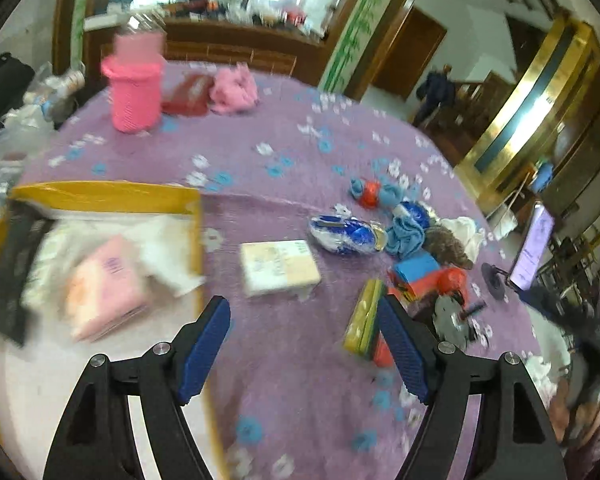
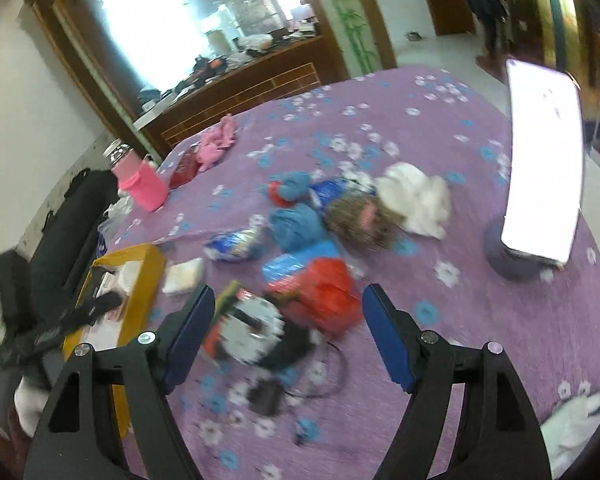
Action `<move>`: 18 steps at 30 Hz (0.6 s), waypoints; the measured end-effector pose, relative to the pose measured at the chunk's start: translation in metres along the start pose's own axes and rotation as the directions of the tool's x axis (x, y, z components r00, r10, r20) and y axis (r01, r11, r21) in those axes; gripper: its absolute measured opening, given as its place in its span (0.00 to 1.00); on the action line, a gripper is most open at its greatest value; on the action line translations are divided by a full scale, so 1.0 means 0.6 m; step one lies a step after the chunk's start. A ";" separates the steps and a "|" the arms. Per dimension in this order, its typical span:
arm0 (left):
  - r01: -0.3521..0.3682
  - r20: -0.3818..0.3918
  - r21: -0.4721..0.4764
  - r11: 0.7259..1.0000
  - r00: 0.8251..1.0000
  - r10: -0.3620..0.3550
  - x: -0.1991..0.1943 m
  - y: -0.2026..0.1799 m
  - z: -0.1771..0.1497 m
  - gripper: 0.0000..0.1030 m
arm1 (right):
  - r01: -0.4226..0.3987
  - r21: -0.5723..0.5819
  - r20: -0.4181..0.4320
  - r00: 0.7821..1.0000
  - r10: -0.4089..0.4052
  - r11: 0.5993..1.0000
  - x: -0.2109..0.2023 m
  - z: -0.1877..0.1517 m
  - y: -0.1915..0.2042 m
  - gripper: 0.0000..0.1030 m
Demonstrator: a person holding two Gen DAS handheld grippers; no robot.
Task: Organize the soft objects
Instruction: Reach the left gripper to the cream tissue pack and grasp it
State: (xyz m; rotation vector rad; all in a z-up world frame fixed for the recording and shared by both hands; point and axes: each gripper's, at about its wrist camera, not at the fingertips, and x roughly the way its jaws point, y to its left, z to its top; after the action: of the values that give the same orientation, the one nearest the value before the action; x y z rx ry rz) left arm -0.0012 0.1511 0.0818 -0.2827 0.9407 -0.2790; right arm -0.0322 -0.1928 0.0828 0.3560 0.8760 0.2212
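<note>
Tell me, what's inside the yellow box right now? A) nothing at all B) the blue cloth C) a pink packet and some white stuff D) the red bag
C: the left wrist view shows a pink packet lying on white stuff inside the yellow box, while the blue cloth and red bag lie out on the purple cover.

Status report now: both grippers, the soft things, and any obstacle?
Left gripper open, empty. Right gripper open, empty. Soft pile loose on the purple cloth; yellow box part filled. Clock and cable under right gripper.
</note>
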 end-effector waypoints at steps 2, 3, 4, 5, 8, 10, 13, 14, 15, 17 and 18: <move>-0.065 -0.020 0.001 0.998 0.998 0.065 0.042 -0.008 0.033 0.74 | -0.002 0.009 0.008 1.000 0.002 1.000 -0.012 -0.007 -0.014 0.74; -0.090 -0.026 0.008 0.996 0.996 0.091 0.061 -0.012 0.048 0.74 | -0.004 0.013 0.010 1.000 0.004 1.000 -0.017 -0.011 -0.024 0.74; -0.113 -0.033 0.014 0.993 0.993 0.114 0.079 -0.014 0.060 0.74 | -0.008 0.017 0.011 1.000 0.008 1.000 -0.022 -0.014 -0.031 0.74; -0.135 -0.049 0.016 0.991 0.990 0.136 0.103 -0.014 0.074 0.74 | -0.013 0.023 0.010 1.000 0.013 1.000 -0.024 -0.015 -0.037 0.74; -0.195 -0.114 0.010 0.981 0.974 0.194 0.163 -0.011 0.098 0.73 | -0.017 0.030 0.003 1.000 0.017 0.999 -0.037 -0.019 -0.050 0.74; -0.221 -0.127 0.018 0.975 0.967 0.221 0.178 -0.011 0.099 0.73 | -0.046 0.038 -0.003 0.999 0.046 0.998 -0.056 -0.017 -0.051 0.74; -0.145 -0.206 0.046 0.988 0.967 0.151 0.179 -0.029 0.083 0.72 | -0.125 0.017 0.004 0.992 0.125 0.992 -0.107 -0.005 -0.016 0.74; -0.123 -0.234 0.055 0.991 0.963 0.132 0.176 -0.035 0.074 0.73 | -0.161 0.002 0.008 0.987 0.161 0.987 -0.130 0.001 0.006 0.74; -0.113 -0.255 0.081 0.990 0.958 0.130 0.171 -0.042 0.064 0.73 | -0.207 -0.028 0.015 0.978 0.207 0.978 -0.159 0.008 0.036 0.74; -0.039 -0.306 0.112 0.993 0.949 0.072 0.163 -0.058 0.046 0.73 | -0.312 -0.121 0.034 0.948 0.318 0.942 -0.230 0.017 0.105 0.74; -0.003 -0.325 0.109 0.994 0.945 0.039 0.156 -0.062 0.036 0.73 | -0.350 -0.176 0.043 0.931 0.362 0.920 -0.265 0.018 0.139 0.74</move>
State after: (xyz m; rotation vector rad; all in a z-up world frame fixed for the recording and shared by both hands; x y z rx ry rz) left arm 0.0645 0.0858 0.0369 -0.1281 1.2517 -0.3626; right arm -0.1262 -0.1710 0.2347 0.3647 0.7079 0.6124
